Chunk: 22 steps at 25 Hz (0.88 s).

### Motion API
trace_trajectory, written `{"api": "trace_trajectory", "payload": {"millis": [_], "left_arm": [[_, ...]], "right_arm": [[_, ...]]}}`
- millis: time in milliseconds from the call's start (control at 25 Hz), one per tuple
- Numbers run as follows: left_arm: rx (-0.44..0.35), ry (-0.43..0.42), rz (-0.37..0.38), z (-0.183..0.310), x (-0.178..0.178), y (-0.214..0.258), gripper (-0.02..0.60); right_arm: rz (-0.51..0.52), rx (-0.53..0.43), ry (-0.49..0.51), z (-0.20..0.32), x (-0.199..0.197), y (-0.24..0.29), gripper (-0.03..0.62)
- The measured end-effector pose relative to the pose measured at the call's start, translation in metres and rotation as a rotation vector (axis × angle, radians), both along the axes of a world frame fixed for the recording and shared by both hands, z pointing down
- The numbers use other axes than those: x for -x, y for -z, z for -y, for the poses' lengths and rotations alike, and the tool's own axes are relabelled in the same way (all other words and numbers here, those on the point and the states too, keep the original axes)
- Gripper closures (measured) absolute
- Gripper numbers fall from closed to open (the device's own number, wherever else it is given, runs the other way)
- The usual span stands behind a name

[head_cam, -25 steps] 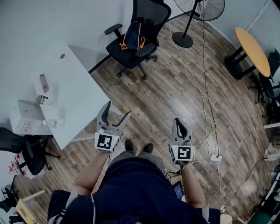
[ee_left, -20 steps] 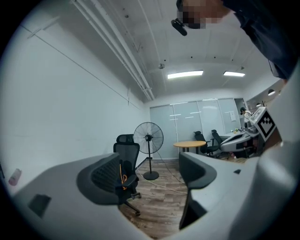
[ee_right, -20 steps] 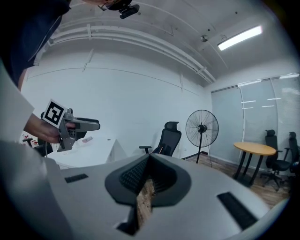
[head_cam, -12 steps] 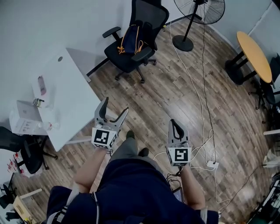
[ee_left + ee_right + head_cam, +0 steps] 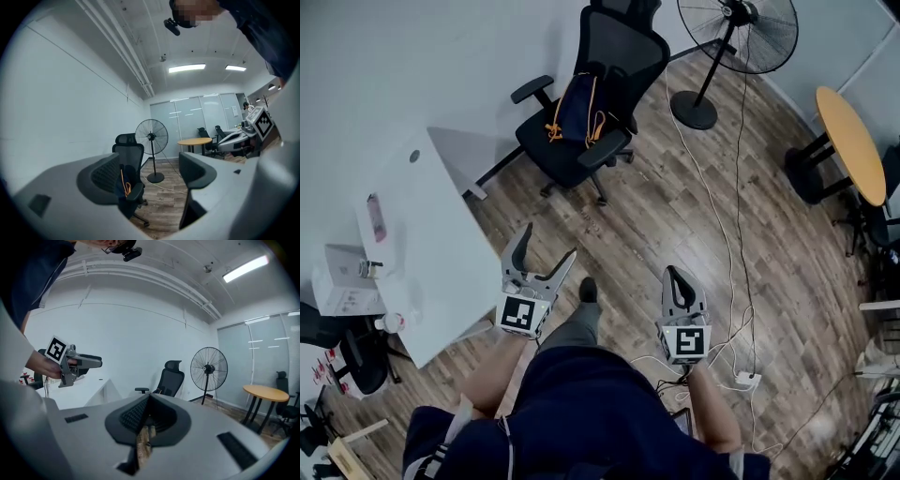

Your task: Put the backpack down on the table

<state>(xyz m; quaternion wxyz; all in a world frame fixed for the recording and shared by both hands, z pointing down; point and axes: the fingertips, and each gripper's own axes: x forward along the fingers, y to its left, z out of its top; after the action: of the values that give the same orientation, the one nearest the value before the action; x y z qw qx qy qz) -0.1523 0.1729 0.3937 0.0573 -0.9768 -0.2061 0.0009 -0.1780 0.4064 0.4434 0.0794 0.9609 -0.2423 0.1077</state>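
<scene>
On chair (image 5: 623,42), backpack (image 5: 575,101), ceiling (image 5: 201,47) in gripper views

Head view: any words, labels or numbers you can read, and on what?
No readable text anywhere.
On the cubes of the left gripper and right gripper: black-and-white square patterns only, no letters.
On the white box by the table: print too small to read.

even ceiling-strip light (image 5: 187,68), sharp frames, heavy fisheye edges
</scene>
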Motion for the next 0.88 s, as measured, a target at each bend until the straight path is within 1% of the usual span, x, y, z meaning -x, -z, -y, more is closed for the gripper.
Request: {"api": "trace_trajectory", "payload": {"millis": [120,320,440,600,640,760,880], "left_arm": [[0.023,-0.006,0.004,0.008,-0.045,0.004,0.192],[0.014,-0.005,0.016,0.015,-0.112,0.009,0.192],[0.008,0.019,0.016,0.015,-0.15,0.008,0.192],[-0.049,0.057,0.017,0.007,-0.199,0.002,0.192],[-0.052,0.07,0.019,0.005,-0.212,0.002,0.192],[-0.026,0.127,0.032,0.005,-0.252,-0.001,0.192],[-0.024,0.153,0.041,0.004,-0.286,-0.006,0.192]], "right_arm": [[0.01,-0.005,-0.008,0.011,-0.056,0.0,0.595],[0.01,-0.003,-0.005,0.02,-0.128,0.005,0.595],[0.007,0.012,0.031,0.019,-0.162,0.004,0.595],[0.017,0.001,0.082,0.006,-0.21,0.001,0.595],[0.021,-0.004,0.097,0.003,-0.222,0.0,0.595],[0.038,-0.014,0.145,-0.001,-0.257,-0.004,0.595],[0.054,-0.013,0.187,0.002,-0.283,-0.007,0.595]]}}
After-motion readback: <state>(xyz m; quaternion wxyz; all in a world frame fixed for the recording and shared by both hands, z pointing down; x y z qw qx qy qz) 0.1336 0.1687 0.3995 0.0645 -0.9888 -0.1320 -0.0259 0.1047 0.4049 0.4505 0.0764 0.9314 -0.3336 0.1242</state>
